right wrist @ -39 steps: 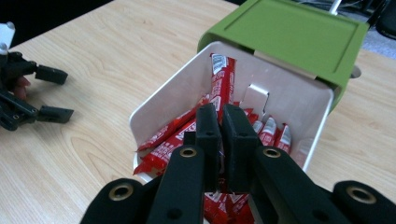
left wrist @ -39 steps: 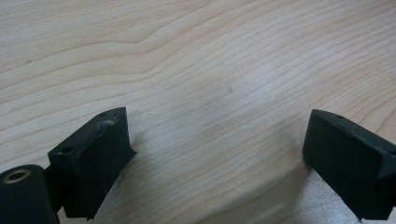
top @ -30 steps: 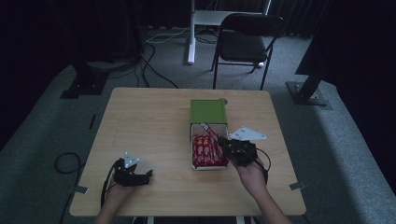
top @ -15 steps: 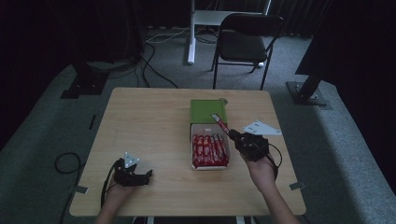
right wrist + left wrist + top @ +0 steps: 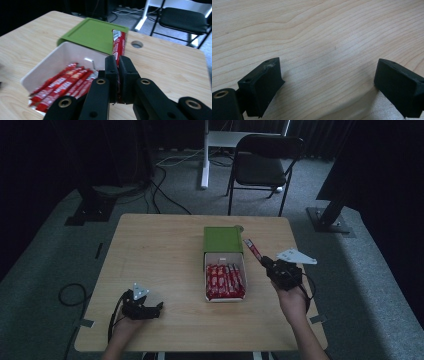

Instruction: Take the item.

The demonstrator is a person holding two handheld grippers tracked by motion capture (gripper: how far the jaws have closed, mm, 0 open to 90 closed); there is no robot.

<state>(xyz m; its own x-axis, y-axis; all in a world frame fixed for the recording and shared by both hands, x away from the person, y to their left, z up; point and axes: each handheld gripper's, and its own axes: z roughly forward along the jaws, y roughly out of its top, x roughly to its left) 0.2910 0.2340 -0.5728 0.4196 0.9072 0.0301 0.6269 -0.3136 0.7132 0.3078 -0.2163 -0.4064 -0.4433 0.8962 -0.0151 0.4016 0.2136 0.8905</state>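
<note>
Red sachets (image 5: 225, 281) fill white box (image 5: 241, 262); right hand-held gripper (image 5: 263, 261) clamps one sachet (image 5: 251, 248).

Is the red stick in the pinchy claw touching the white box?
Apart. The high view shows the red stick pinched in the right gripper, lifted off to the right of the white box, with bare table between them.

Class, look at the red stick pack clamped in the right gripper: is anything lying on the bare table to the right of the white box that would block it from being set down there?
Nothing visible does. The right gripper holds the red stick pack beside the white box, and the table below shows only bare wood.
</note>
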